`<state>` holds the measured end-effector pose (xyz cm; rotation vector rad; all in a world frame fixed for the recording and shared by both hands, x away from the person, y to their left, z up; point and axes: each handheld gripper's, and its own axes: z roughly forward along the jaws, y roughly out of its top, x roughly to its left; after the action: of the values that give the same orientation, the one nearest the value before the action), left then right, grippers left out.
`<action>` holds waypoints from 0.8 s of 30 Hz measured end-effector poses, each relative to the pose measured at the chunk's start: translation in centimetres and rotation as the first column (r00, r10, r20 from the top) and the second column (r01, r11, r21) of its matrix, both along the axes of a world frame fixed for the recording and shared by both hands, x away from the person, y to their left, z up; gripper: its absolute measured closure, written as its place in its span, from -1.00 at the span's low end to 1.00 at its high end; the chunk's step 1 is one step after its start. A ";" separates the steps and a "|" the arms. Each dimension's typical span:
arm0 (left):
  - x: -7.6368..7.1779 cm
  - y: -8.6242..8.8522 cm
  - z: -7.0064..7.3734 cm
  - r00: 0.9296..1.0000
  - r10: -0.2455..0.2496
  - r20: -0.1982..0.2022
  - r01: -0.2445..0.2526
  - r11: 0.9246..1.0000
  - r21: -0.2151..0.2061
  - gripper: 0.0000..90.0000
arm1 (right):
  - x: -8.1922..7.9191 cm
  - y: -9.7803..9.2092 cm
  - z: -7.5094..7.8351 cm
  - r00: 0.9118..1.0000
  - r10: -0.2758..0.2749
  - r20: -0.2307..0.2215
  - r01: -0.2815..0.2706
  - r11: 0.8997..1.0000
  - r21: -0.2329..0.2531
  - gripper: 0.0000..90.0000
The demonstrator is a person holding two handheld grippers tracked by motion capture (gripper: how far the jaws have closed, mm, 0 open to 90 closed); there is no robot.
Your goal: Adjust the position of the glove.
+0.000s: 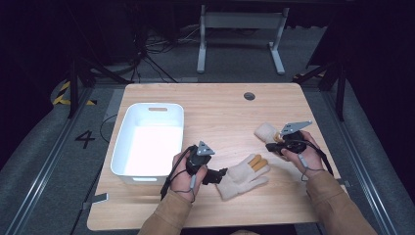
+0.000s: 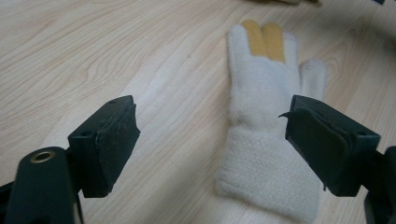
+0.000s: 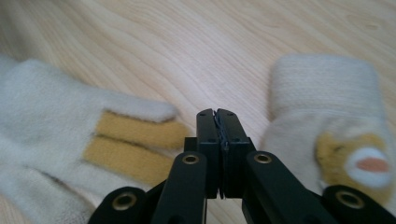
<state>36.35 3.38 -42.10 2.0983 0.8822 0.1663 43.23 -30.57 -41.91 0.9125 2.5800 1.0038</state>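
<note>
At the left of the high view a white tub [image 1: 147, 142] sits on the wooden counter [image 1: 220, 110]. There is 1 tub.

Just right of it, low in the frame, is the left hand-held gripper [image 1: 221, 174]. In the left gripper view its 2 black jaws stand wide apart with nothing between them but air. They sit over the cuff end of a cream glove [image 2: 266, 121] that lies flat on the counter. The right jaw is over the edge of the cuff. I cannot tell if it touches.

That glove [image 1: 243, 175] is in the lower middle of the high view, with 2 yellow finger patches pointing up and right.

At the right of the high view is the right hand-held gripper [image 1: 270, 145]. In the right gripper view its jaws are pressed tight together and grip nothing. They sit between the flat glove and a second cream glove [image 3: 336, 121], which has a small bear face on it.

There are 2 gloves and 2 hand-held grippers.
</note>
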 end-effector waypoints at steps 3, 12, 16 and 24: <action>0.2 0.2 0.0 1.000 -0.008 -0.004 0.008 1.000 0.000 -0.60 | 0.0 0.4 -0.1 1.000 0.013 -0.001 -0.013 1.000 -0.005 0.99; -0.1 0.7 0.2 0.996 -0.047 -0.070 0.050 0.998 0.041 -0.57 | 0.5 2.9 -0.6 0.998 0.056 -0.022 -0.056 0.998 0.025 1.00; -0.4 0.8 0.4 0.996 -0.054 -0.076 0.058 0.997 0.050 -0.57 | 0.8 3.8 -0.7 0.997 0.076 -0.024 -0.075 0.997 0.024 1.00; -0.8 -0.4 -0.3 0.989 -0.092 -0.119 0.108 0.985 0.138 -0.46 | 1.2 5.4 -1.1 0.995 0.099 -0.031 -0.098 0.995 0.024 1.00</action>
<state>35.56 2.95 -42.43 2.2999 0.8503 0.0608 44.48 -25.21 -42.98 0.8206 2.6692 1.0545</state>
